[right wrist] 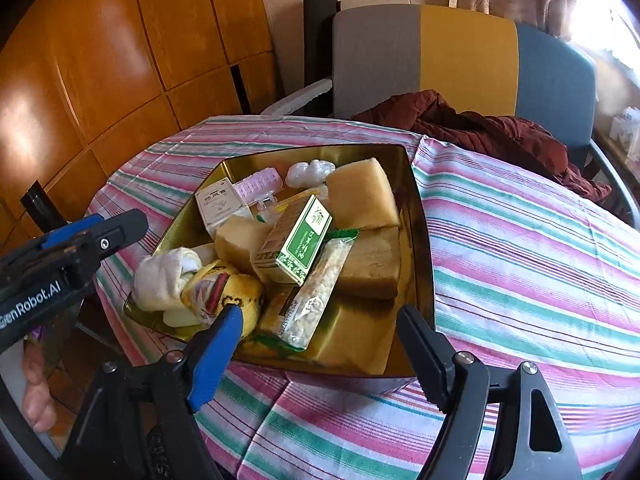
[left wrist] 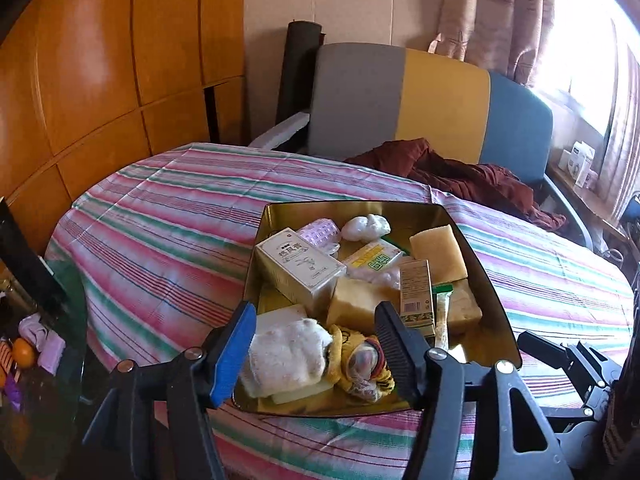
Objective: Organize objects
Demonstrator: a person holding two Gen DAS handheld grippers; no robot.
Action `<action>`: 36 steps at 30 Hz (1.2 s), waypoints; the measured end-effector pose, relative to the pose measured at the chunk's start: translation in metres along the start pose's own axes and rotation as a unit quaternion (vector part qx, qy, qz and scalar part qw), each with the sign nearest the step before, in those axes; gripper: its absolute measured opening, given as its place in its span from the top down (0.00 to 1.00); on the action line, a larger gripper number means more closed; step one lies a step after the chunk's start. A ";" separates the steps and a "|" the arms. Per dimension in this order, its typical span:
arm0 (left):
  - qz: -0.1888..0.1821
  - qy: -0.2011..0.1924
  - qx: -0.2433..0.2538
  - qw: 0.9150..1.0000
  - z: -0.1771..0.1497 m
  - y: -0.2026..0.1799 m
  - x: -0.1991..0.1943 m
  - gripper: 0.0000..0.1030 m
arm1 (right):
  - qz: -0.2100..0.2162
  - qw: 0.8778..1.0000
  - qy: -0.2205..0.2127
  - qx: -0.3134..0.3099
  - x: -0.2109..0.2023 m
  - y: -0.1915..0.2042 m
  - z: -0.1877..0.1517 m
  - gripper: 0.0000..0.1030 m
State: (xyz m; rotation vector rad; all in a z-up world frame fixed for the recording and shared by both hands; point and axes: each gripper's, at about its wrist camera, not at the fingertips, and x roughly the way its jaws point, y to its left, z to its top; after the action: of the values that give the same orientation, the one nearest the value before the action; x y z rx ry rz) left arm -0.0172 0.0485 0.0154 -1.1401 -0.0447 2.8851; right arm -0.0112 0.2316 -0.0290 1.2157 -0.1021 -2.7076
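A gold metal tray [left wrist: 472, 248] [right wrist: 420, 240] sits on the striped tablecloth, full of items: a white box [left wrist: 300, 268], yellow sponges [left wrist: 438, 252] [right wrist: 362, 196], a green box [right wrist: 300, 240], a snack bar in clear wrap [right wrist: 316, 296], and a white cloth [left wrist: 286, 350] next to a yellow-striped sock [left wrist: 360, 364] [right wrist: 236, 284]. My left gripper [left wrist: 316, 316] is open above the tray's near left corner, its jaws either side of the cloth and sock. My right gripper [right wrist: 320, 320] is open over the tray's near edge, touching nothing.
A striped tablecloth [left wrist: 160, 216] covers the round table. A dark red garment [left wrist: 460, 168] lies at the far edge before a grey, yellow and blue chair [left wrist: 400, 100]. Wooden panels [left wrist: 100, 60] stand at left. Small items lie on a low glass surface [left wrist: 32, 352].
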 end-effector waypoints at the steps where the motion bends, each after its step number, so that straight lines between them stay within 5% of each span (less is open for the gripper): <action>1: -0.001 -0.001 -0.003 1.000 -0.001 0.002 -0.001 0.39 | 0.000 1.000 -0.001 -0.001 -0.001 0.001 -0.001 0.23; 36: -0.018 -0.013 -0.004 1.000 -0.010 0.006 -0.005 0.39 | -0.022 0.999 -0.017 -0.016 0.002 0.018 0.000 0.19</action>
State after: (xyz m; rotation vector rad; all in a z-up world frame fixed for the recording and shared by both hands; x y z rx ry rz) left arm -0.0067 0.0421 0.0117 -1.0918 -0.0768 2.8703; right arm -0.0102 0.2135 -0.0276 1.1770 -0.0369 -2.7567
